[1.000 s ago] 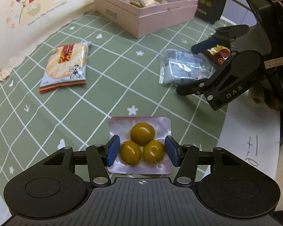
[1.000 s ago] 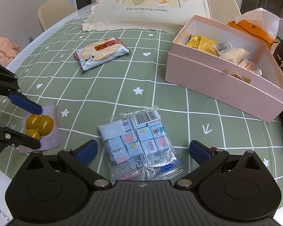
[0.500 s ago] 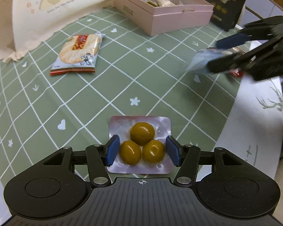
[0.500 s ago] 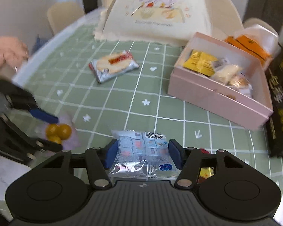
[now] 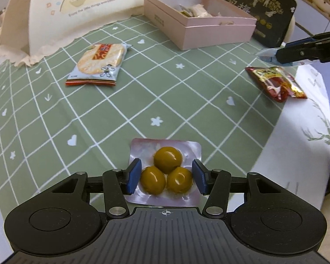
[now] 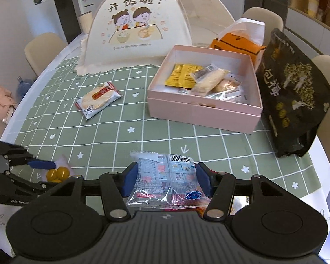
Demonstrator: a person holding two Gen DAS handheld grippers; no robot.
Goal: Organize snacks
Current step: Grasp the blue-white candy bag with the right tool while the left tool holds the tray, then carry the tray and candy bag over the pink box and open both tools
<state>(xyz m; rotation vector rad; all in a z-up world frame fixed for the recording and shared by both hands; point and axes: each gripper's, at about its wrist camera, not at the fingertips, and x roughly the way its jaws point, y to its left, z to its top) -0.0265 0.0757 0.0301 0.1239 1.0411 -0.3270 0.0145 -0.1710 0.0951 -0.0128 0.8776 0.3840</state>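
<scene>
On the green cloth [image 5: 55, 114], left gripper [image 5: 166, 176] straddled the plum pack [image 5: 167, 171], jaws closing, pads just beside the plums, contact unclear. Right gripper [image 6: 166, 180] was clamped on the blue pack [image 6: 167, 176], lifted above the cloth. Pink box [image 6: 203, 112] sat at 1 o'clock, cracker pack [image 6: 98, 100] at 11, red pack [image 5: 277, 81] at the left view's 2 o'clock.

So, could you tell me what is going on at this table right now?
A person is sorting snacks with two handheld grippers. The right gripper holds a clear bag of small blue packets clear of the tablecloth, facing the open pink box. The left gripper is closing around the pack of three green plums, which lies on the cloth. A rice cracker and a red packet wait on the table.
</scene>
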